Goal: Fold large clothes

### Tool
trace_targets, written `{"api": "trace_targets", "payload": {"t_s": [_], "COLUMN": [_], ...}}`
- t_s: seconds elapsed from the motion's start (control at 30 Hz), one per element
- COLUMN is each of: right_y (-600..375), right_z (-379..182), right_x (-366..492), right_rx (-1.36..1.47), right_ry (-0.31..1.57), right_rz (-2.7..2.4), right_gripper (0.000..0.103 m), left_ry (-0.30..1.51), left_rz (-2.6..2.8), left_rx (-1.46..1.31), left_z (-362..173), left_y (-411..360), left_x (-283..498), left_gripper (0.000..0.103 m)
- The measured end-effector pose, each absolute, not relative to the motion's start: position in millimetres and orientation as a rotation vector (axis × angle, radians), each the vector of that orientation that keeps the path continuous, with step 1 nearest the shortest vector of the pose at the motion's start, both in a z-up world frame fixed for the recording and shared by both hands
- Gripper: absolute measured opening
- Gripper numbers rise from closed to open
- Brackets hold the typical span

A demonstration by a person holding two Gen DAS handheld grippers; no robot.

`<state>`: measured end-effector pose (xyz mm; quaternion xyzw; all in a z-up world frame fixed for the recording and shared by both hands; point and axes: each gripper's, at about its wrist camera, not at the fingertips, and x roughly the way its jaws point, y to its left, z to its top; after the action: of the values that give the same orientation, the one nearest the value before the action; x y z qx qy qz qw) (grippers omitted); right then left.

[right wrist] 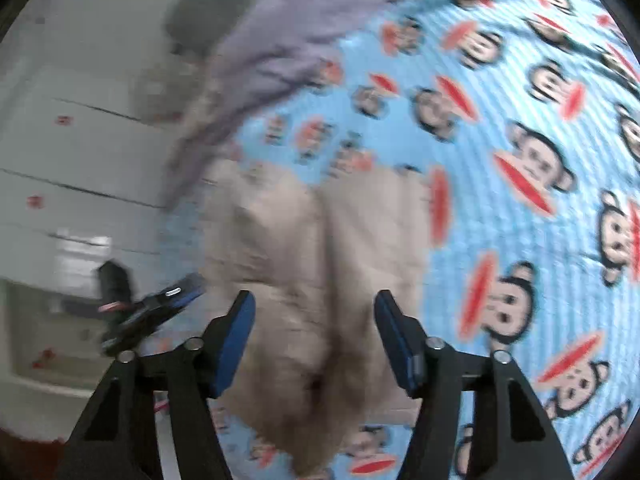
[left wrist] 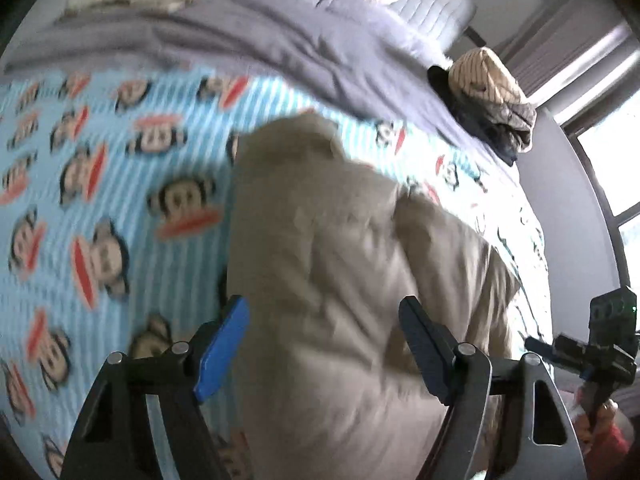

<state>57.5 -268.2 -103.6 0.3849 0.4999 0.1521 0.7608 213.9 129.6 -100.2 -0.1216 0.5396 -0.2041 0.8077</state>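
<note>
Beige garment (left wrist: 340, 264) flat on bedsheet (left wrist: 120, 184) | under both tools (left wrist: 324, 344) (right wrist: 316, 336) | jaws apart, unclamped

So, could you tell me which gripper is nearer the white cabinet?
Left: the left gripper lies toward the white cabinet; the right gripper hangs over the beige garment, farther off.

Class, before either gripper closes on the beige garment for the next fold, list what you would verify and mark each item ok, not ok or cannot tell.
1. Left gripper jaws open, nothing pinched: ok.
2. Right gripper jaws open, nothing pinched: ok.
3. Beige garment lies on the monkey-print sheet: ok.
4. Garment flat, free of wrinkles: not ok, creased.
5. Clothes pile apart from the garment: ok.
6. Garment's edges all located: cannot tell, blurred.
</note>
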Motion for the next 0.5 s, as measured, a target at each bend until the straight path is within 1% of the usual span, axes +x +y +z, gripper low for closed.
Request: {"api": "trace_targets", "payload": {"t_s": [0.07, 0.17, 0.2, 0.23, 0.27, 0.4, 0.43, 0.5], "right_y": [-245, -231, -226, -221, -215, -198, -202, -216], "right_z": [-111, -147, -156, -159, -160, -154, -161, -184], "right_x": [84, 117, 124, 122, 124, 128, 125, 125], "right_rx": [0.806, 0.808, 0.821, 0.819, 0.795, 0.584, 0.566, 0.637], "right_ry": [1.12, 1.212, 1.229, 1.237, 1.252, 1.235, 1.25, 1.275], "right_rz": [0.349, 0.326, 0.321, 0.311, 0.288, 0.173, 0.143, 0.113], "right_gripper": [0.063, 0.063, 0.052, 0.038, 0.004, 0.004, 0.003, 0.003], "left_ry": [1.144, 1.171, 1.168, 1.161, 1.155, 1.165, 1.164, 1.158], "left_rz": [-0.412, -0.378, -0.368, -0.359, -0.347, -0.294, -0.278, -0.249], "left_rx": [-0.229, -0.193, -0.174, -0.152, -0.131, -0.06, -0.02, 0.065], "left_z": [-104, -121, -124, -125, -127, -136, -139, -145], "left_y": [118, 99, 93, 89, 82, 47, 33, 10], "left_x": [224, 236, 237, 240, 238, 246, 249, 250], "left_gripper": [0.079, 0.079, 0.079, 0.079, 0.079, 0.079, 0.08, 0.08]}}
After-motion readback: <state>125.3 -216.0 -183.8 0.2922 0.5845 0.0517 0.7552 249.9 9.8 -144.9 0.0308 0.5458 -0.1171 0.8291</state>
